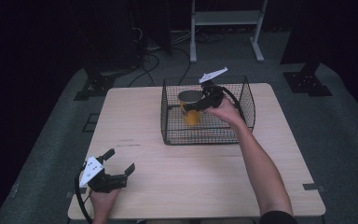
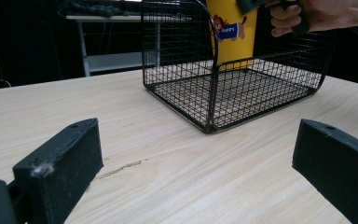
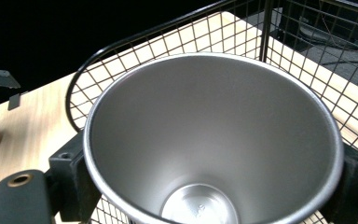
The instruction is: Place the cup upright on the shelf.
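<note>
- The yellow cup (image 1: 190, 108), steel-lined with a cartoon print on its side, stands upright inside the wire basket (image 1: 242, 95), toward the basket's nine-o'clock half; whether its base rests on the mesh floor or hangs just above it cannot be told.
- The right claw (image 1: 199, 103) grips the cup at the rim, one jaw on either side, so the open mouth faces up and the cup stays level. Judging by this, it is being set in or lifted out.
- The left claw (image 1: 120, 161) rests low at about seven o'clock on the tabletop (image 1: 177, 177), jaws spread wide and empty, well apart from the basket, likely parked out of the way.
- The tabletop is pale wood grain with a faint scuff.
- Around it lie grey floor, dark curtains, cables and a white metal frame (image 1: 226, 18) at twelve o'clock.
</note>
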### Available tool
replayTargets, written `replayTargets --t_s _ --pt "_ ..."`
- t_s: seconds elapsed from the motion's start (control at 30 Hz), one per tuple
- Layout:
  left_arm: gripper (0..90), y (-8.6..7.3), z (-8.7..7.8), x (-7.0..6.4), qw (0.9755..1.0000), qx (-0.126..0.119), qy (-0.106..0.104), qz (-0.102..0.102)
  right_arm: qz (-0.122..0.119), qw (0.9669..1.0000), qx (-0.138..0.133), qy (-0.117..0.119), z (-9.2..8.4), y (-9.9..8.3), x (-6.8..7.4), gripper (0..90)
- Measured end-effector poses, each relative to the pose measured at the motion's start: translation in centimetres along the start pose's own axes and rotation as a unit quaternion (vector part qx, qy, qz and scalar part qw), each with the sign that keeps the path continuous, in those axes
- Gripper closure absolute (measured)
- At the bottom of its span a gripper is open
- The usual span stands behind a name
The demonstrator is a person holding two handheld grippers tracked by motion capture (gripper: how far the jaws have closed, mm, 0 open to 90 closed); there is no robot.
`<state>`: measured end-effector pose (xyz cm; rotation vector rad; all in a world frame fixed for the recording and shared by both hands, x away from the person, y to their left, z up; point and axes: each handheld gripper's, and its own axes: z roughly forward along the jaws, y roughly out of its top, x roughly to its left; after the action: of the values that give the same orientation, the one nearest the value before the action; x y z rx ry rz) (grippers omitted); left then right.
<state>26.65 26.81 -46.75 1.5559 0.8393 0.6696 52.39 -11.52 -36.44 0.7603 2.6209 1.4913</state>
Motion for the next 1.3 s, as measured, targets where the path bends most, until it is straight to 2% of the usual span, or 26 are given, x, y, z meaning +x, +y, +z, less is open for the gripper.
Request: replayTargets --t_s 0.43,0.57,0.77,1.0,1.1,1.2,1.3 --pt "0.8 0.0 0.0 0.0 1.0000 0.000 0.000 0.000 0.008 0.9996 0.019 -0.019 1.1 -1.0 -1.5 12.1" --pt "0.8 0.0 0.0 0.0 1.0000 0.000 0.000 0.000 0.004 0.9989 0.039 -0.025 1.6 -1.2 -1.5 12.0" --pt "0.9 0.0 0.0 0.0 1.0000 0.000 0.000 0.000 0.009 0.9985 0.048 -0.025 2.0 -1.4 -1.8 12.0" --pt "0.8 0.0 0.0 0.0 1.0000 0.000 -0.001 0.000 0.008 0.9979 0.053 -0.037 2.1 -1.6 -2.0 11.9" --pt "0.8 0.0 0.0 0.0 1.0000 -0.001 -0.001 0.000 0.006 0.9970 0.070 -0.031 2.4 -1.9 -2.1 11.9" --pt "0.9 0.0 0.0 0.0 1.0000 0.000 -0.001 0.001 0.003 0.9961 0.078 -0.040 2.6 -2.1 -2.2 11.8" --pt "0.8 0.0 0.0 0.0 1.0000 0.001 -0.001 0.000 0.004 0.9963 0.074 -0.043 2.5 -2.3 -2.4 11.8"
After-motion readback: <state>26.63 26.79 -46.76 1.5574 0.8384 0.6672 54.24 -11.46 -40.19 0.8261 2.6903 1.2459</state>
